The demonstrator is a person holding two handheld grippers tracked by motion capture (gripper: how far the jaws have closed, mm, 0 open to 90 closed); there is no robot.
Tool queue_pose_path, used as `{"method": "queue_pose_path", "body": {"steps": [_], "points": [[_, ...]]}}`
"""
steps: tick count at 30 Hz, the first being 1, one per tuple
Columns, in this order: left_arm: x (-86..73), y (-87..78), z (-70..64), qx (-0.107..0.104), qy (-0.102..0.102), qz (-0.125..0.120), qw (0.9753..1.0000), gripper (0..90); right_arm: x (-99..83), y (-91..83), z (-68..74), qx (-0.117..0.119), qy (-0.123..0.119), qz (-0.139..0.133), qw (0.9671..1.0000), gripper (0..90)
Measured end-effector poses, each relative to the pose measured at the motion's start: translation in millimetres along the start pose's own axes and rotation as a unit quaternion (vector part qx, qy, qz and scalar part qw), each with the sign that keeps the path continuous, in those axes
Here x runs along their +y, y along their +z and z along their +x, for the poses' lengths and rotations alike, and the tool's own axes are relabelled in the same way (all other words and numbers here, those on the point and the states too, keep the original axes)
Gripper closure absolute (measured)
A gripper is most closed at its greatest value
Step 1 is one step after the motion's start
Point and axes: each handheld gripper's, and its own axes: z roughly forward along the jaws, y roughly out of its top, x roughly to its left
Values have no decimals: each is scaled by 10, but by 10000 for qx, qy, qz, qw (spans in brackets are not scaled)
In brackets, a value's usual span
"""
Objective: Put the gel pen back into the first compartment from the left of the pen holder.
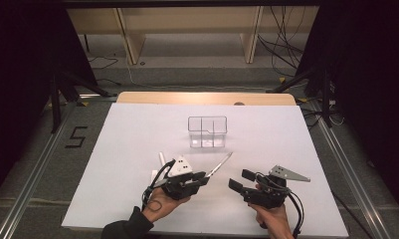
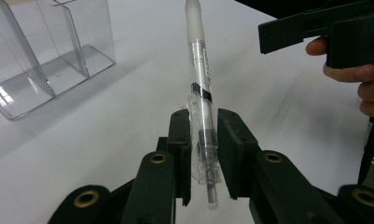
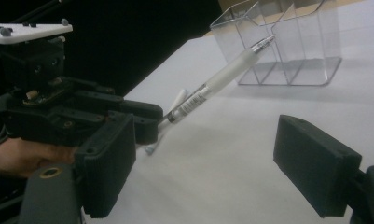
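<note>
White worktop [image 1: 137, 149], clear divided organizer [image 1: 207, 132] mid-worktop. Left tool [image 1: 203, 177] held low, palm up, clamped on a clear pen [image 1: 220, 164] angled toward the organizer. Right tool [image 1: 239, 180] just beside it, jaws spread, holding nothing. Second pen [image 1: 161, 159] lies behind the left hand.

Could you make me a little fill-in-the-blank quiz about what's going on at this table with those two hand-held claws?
1. The left gripper is shut on a clear ____.
2. The right gripper has its jaws ____ and holds nothing.
3. The clear plastic organizer stands on the ____ table.
4. A second pen lies on the table beside the ____ gripper.

Missing words: pen; open; white; left
</note>
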Motion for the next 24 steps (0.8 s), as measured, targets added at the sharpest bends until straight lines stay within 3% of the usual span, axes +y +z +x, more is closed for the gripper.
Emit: {"method": "queue_pose_path", "body": {"steps": [4, 8, 17, 24], "points": [[-10, -15, -3, -26, 10, -80, 10000, 752, 19, 78, -16, 183, 279, -19, 9994, 225], [-16, -37, -7, -21, 24, -175, 9998, 752, 35, 155, -20, 290, 398, -15, 9988, 230], [-39, -47, -13, -32, 31, -203, 9998, 752, 73, 301, -46, 616, 901, -69, 9940, 264], [-50, -52, -21, -44, 60, -233, 9997, 752, 85, 368, -67, 652, 1154, -61, 9912, 307]]}}
